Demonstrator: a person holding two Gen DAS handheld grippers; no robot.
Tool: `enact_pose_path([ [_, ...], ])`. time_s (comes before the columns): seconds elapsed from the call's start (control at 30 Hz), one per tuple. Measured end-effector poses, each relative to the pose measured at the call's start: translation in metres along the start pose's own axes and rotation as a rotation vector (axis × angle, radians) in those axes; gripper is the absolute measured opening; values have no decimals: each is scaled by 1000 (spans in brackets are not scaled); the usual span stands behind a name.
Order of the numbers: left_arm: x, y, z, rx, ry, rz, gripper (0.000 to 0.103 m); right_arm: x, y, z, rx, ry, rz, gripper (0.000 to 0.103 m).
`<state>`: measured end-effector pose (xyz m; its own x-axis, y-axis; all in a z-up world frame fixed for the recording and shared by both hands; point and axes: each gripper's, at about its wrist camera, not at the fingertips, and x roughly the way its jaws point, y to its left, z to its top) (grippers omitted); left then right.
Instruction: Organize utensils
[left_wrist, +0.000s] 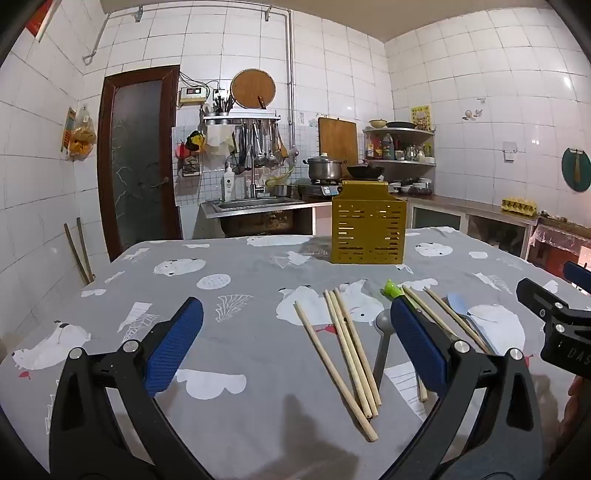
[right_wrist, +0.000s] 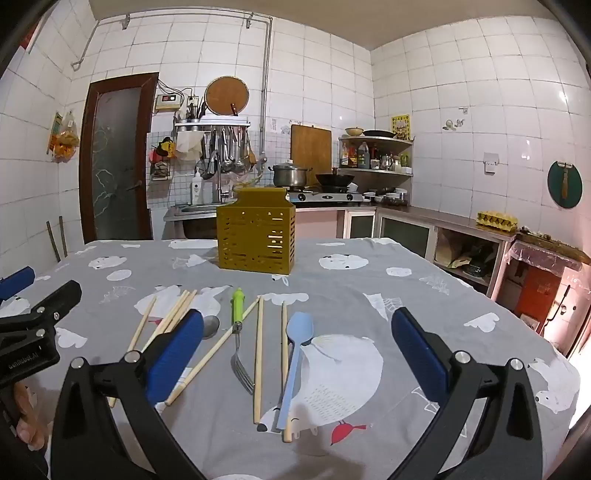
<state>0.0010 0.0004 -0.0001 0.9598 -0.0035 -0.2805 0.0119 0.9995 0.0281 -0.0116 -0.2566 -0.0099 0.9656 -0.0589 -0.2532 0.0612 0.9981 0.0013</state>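
On the near half of the table, utensils lie loose on the grey cloth: chopsticks, a green-handled fork, a blue spoon and a metal spoon, with the yellow holder standing upright well beyond them toward the far edge. Both grippers hover above the cloth with jaws wide apart and nothing between them; the right gripper faces the blue spoon and two chopsticks, and the left gripper faces a fan of chopsticks. Nothing appears to be in the holder yet, so the first pick is probably in hand. To do it well, I would take one piece at a time, close across its shaft near the middle so it does not swing, then tip it upright over the holder's open top before letting go. The right view shows the fork whole, tines toward the camera; in the left view a finger hides all but its green tip. The left view shows the fanned chopsticks unobstructed.
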Motion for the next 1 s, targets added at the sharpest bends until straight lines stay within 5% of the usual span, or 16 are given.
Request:
enact_pose_path([
  [1.0, 0, -2, -2, 12, -13, -24, 98, -5, 2, 1, -5, -15, -18, 99],
])
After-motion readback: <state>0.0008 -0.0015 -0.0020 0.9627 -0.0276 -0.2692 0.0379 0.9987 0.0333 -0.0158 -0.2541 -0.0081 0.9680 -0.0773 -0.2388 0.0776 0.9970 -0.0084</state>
